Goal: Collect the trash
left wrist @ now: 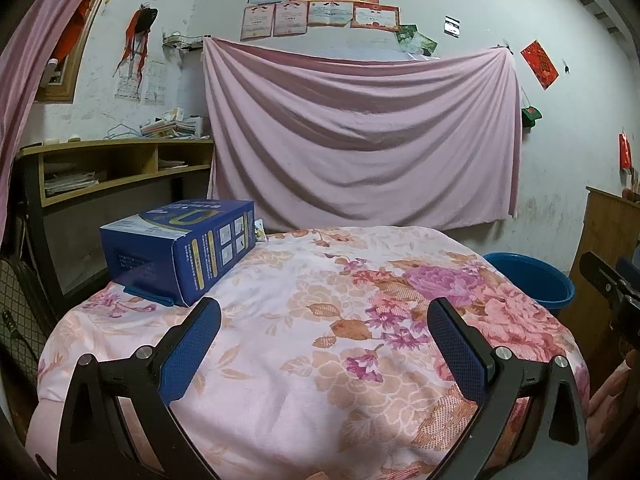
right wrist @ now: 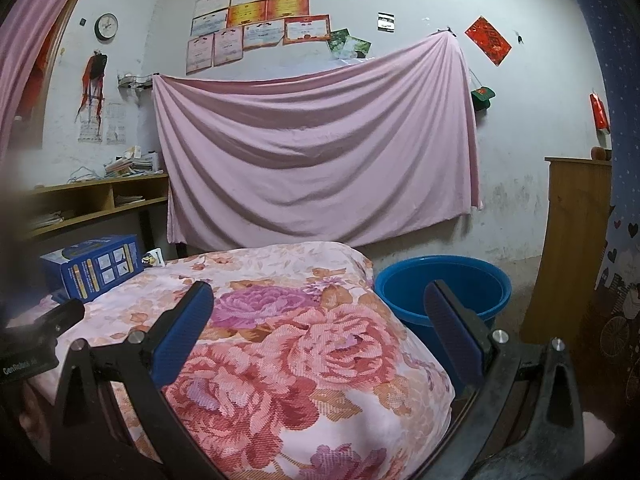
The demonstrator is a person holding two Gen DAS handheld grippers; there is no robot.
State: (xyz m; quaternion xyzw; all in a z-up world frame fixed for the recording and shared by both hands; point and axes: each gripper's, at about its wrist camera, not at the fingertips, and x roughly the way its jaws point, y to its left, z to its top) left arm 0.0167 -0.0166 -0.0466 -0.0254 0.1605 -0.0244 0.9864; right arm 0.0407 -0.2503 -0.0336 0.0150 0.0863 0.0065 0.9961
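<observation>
A blue cardboard box [left wrist: 180, 250] lies on the floral-covered table [left wrist: 304, 360] at its far left; it also shows in the right wrist view [right wrist: 94, 266]. A small printed wrapper [right wrist: 153, 259] stands just behind it. A blue plastic basin [right wrist: 442, 292] sits on the floor past the table's right side, and its rim shows in the left wrist view [left wrist: 532, 280]. My left gripper [left wrist: 324, 320] is open and empty over the table, just right of the box. My right gripper [right wrist: 320, 304] is open and empty over the table's right edge, its right finger in front of the basin.
A pink sheet [left wrist: 360, 132] hangs on the back wall. A wooden shelf [left wrist: 120, 168] with papers stands at the left. A wooden cabinet [right wrist: 572, 248] stands at the right, beyond the basin. The other gripper shows at the right edge of the left wrist view [left wrist: 612, 292].
</observation>
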